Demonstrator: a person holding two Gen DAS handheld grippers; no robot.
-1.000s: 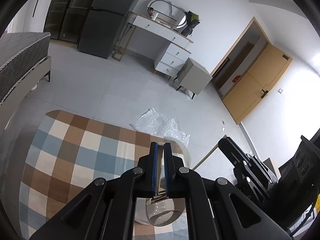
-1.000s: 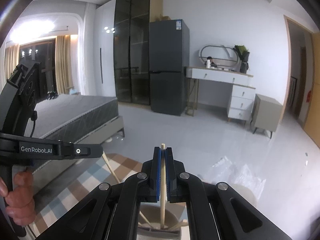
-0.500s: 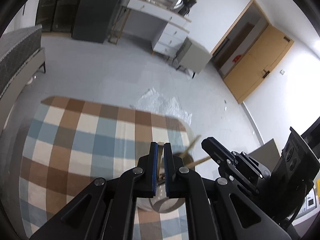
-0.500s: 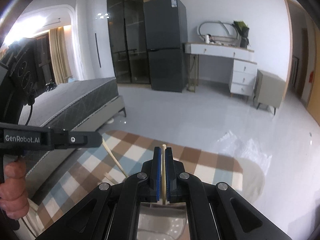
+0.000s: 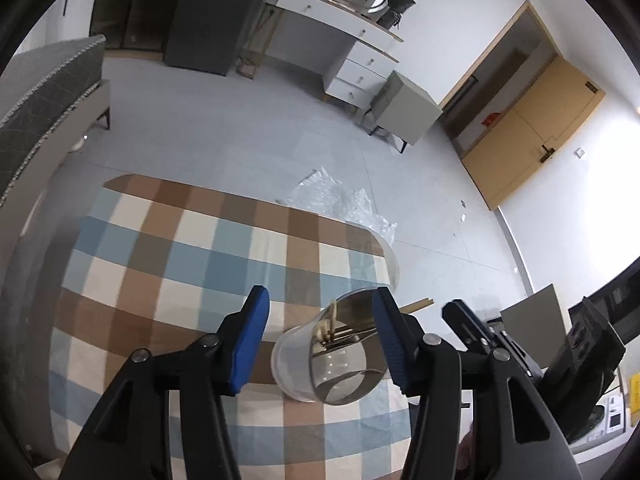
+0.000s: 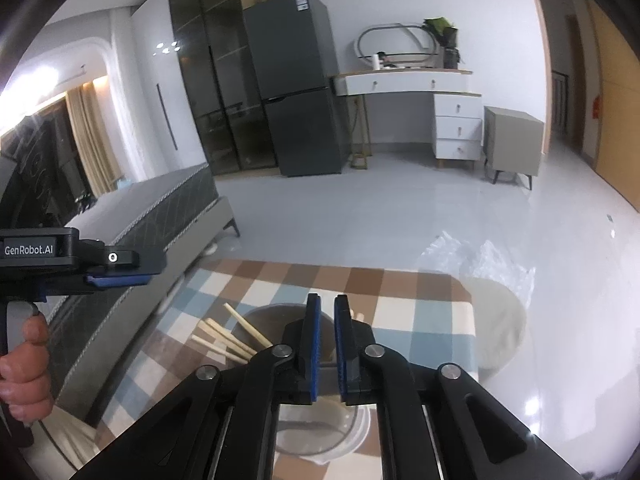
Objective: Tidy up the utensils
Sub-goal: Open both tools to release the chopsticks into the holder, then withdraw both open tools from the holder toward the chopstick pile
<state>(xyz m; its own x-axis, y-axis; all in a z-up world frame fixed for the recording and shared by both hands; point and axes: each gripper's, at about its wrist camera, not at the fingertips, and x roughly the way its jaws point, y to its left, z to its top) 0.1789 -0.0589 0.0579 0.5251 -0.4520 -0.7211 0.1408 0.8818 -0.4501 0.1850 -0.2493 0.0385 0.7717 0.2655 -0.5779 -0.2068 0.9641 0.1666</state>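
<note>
Left wrist view: the left hand-held gripper hangs above a desk covered by a brown, blue and cream checked cloth. Its jaws are opening; the blue pads stand well apart, one on either side of a clear cylindrical utensil holder, and neither pad presses on it, so the gripper is released. The holder stands near the desk's right edge and appears tilted in this view. Pale wooden chopsticks lie inside it, their ends leaning toward the rim. The right hand-held gripper shows at the lower right, just beside the holder.

Right wrist view: the right hand-held gripper points down over the same holder. Its jaws are opening, with a narrow gap between the blue pads; nothing is seen clamped between them. A chopstick tip shows just past the right finger, beyond the pads. Several chopsticks fan out leftward from the holder's mouth, above the checked cloth. The left gripper's body, marked "GenRobot.AI", enters from the left edge, with the fingers of the person's hand wrapped around its handle.

Background: a grey bed, a dark refrigerator, a white dressing table with drawers, a grey bedside cabinet, and crumpled clear plastic on the floor beyond the desk.
</note>
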